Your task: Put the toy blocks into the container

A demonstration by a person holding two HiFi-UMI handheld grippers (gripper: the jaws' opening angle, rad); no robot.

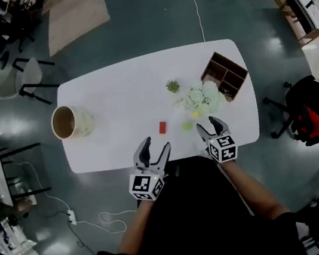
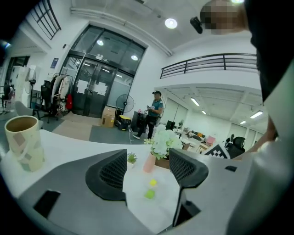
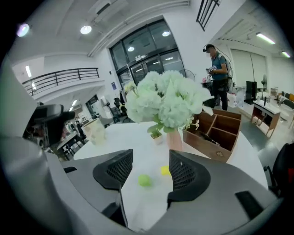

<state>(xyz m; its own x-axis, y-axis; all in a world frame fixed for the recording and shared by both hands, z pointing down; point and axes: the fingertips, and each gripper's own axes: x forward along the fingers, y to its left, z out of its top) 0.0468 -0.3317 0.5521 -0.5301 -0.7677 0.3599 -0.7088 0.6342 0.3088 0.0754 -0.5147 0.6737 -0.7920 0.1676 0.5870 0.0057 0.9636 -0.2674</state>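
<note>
Three small blocks lie on the white table point(image 1: 112, 95): a red one point(image 1: 162, 127), a green one point(image 1: 187, 126) and a yellow one point(image 1: 195, 114). The container point(image 1: 71, 122), a tan open-topped cylinder, stands at the table's left end. My left gripper point(image 1: 155, 147) hovers open at the near edge, just short of the red block. My right gripper point(image 1: 209, 125) is open too, close to the green block. The right gripper view shows the green block point(image 3: 144, 181) and yellow block point(image 3: 165, 170) on the table between its jaws. The left gripper view shows the container point(image 2: 24, 142) at far left.
A vase of white flowers point(image 1: 202, 97) stands just beyond the yellow block, with a small potted plant point(image 1: 172, 85) and a wooden divided box point(image 1: 224, 75) behind it. Chairs surround the table, and a person point(image 2: 155, 112) stands in the distance.
</note>
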